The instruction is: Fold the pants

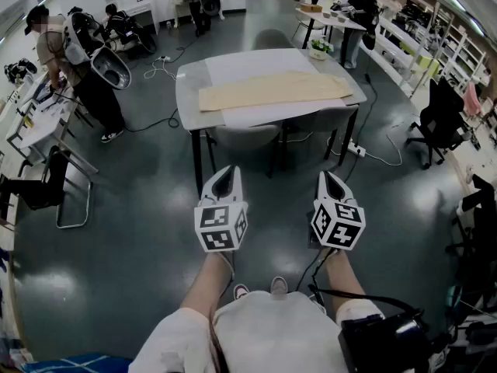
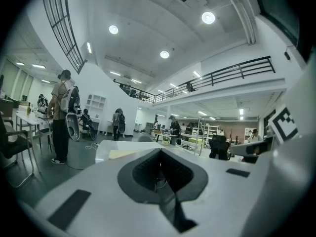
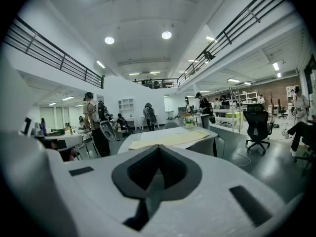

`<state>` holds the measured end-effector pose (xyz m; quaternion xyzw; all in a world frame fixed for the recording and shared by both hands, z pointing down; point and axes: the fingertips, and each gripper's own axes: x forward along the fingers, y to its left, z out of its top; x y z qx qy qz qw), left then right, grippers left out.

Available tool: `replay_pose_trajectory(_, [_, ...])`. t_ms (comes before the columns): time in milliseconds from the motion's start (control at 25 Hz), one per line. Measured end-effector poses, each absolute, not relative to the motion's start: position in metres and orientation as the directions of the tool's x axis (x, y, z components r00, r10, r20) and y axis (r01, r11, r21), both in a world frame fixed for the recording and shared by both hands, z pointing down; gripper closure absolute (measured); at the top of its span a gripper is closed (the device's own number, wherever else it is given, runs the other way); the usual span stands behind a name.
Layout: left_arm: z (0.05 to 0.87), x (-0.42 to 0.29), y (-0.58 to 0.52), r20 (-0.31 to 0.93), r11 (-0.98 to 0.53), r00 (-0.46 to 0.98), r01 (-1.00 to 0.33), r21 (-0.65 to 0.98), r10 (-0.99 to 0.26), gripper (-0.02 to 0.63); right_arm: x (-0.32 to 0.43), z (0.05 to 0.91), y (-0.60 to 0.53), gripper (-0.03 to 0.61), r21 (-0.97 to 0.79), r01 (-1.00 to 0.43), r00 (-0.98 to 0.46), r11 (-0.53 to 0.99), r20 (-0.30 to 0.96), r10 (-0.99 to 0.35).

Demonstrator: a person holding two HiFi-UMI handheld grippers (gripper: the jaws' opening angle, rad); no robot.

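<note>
The beige pants (image 1: 272, 90) lie flat and lengthwise across a grey table (image 1: 194, 76) some way ahead of me. Both grippers hang in the air over the floor, well short of the table. My left gripper (image 1: 225, 176) is shut with nothing in it. My right gripper (image 1: 330, 180) beside it is shut as well and holds nothing. In the left gripper view the closed jaws of the left gripper (image 2: 160, 151) point toward the table, with the pants (image 2: 126, 153) a pale strip beyond. In the right gripper view the right gripper (image 3: 159, 151) faces the pants (image 3: 170, 138) on the table.
Two grey chairs (image 1: 247, 138) are tucked under the table's near side. A person (image 1: 78, 61) stands at a desk on the left. A black office chair (image 1: 443, 119) is at the right. Cables (image 1: 159, 68) trail across the dark floor around the table.
</note>
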<state>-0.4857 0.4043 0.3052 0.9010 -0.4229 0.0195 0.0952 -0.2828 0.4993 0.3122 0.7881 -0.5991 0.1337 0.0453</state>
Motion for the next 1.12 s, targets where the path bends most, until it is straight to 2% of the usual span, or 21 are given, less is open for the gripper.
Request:
replay_pose_trajectory(360, [0.312, -0.507, 0.4, 0.131, -0.633, 0.649, -0.76, 0.148, -0.749, 0.604, -0.305, 0.323, 0.497, 0.586, -0.135, -0.952, 0.229, -0.276, 0.288, -0.93])
replay_pose_trajectory(640, [0.328, -0.524, 0.395, 0.162, -0.641, 0.659, -0.752, 0.156, -0.734, 0.604, -0.314, 0.335, 0.504, 0.586, -0.122, -0.934, 0.286, -0.336, 0.31, -0.907])
replay_pose_trajectory(1120, [0.344, -0.468, 0.364, 0.188, -0.682, 0.697, -0.717, 0.144, -0.692, 0.604, -0.273, 0.348, 0.477, 0.586, -0.103, -0.925, 0.313, -0.365, 0.333, -0.889])
